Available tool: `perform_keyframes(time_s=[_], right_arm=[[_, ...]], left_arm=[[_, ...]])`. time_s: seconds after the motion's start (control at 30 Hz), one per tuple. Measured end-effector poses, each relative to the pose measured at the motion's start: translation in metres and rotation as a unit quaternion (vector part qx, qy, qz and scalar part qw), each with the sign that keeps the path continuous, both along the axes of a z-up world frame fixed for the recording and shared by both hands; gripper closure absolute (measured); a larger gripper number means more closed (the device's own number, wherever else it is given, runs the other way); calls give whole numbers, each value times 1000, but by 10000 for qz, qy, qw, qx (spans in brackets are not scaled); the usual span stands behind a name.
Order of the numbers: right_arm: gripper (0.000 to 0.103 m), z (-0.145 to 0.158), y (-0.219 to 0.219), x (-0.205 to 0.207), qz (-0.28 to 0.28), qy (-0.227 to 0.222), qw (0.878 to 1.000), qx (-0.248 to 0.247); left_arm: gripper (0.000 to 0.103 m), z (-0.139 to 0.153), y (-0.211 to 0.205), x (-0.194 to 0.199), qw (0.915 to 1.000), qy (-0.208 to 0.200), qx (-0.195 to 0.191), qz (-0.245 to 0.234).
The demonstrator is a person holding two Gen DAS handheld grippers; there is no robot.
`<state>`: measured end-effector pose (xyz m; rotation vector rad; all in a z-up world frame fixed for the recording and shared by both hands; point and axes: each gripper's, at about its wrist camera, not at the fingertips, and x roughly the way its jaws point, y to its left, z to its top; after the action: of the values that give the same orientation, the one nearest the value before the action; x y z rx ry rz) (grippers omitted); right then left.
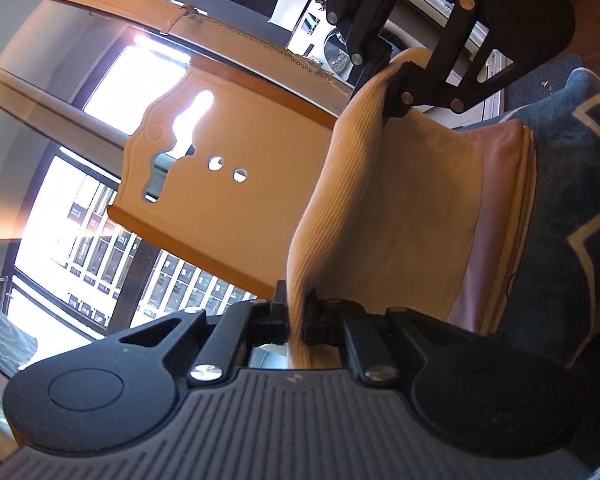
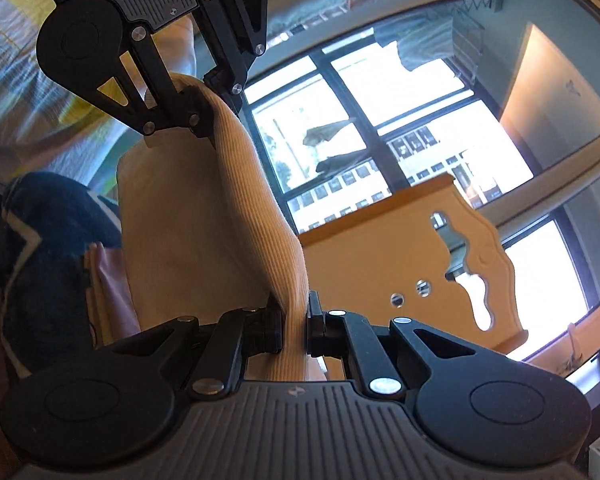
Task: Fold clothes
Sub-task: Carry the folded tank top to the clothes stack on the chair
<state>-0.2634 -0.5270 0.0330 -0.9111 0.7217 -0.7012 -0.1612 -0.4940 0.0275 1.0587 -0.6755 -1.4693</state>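
Note:
A tan ribbed garment (image 1: pixel 380 184) is held up in the air, stretched between both grippers. My left gripper (image 1: pixel 296 316) is shut on one edge of it at the bottom of the left wrist view, where my right gripper (image 1: pixel 392 80) also shows, clamped on the far edge. In the right wrist view my right gripper (image 2: pixel 296 324) pinches the same tan ribbed garment (image 2: pixel 204 224), and my left gripper (image 2: pixel 198 110) grips its upper edge. The cloth hangs in a fold toward a pink layer (image 1: pixel 496 216) below.
A blue blanket with a white zigzag (image 1: pixel 572 216) lies under the garment, next to pink folded cloth (image 2: pixel 108 288). A wooden bed board with cut-outs (image 1: pixel 228 184) stands beside large windows (image 2: pixel 380 120). Plastic-covered bedding (image 2: pixel 28 92) lies at the left in the right wrist view.

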Motion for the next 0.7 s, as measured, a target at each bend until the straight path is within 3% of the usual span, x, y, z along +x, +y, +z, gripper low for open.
perform_keyframes(time_s=[0.1,0.23,0.3,0.4,0.53,0.67,0.7], right_arm=[[96,2,-31,-5,-166,5,9998,-118],[96,15,-66,-9,-373,-235,9974,-565],[95,12,-77,-12,-435,-350,9962,-662],[95,-20,-88,-12,-452,-228,9985,-226],[97,-93,-86,-9,-381,483,9970,466],[91,-118,-77,-21,-406,642,9947,694],[83,-120,-75,-24,-432,662,9946,673]], left_arm=[[97,6,-36,-9,9999,-18,-72,-86],[97,24,-76,-14,9982,-107,-569,-145],[98,19,-90,-17,9978,-119,-628,-181],[97,-20,-102,-18,9998,-85,-36,-202],[97,-97,-102,-16,9945,-248,965,-309],[96,-125,-96,-14,9923,-170,1178,-332],[96,-125,-96,-13,9928,-119,1155,-307]])
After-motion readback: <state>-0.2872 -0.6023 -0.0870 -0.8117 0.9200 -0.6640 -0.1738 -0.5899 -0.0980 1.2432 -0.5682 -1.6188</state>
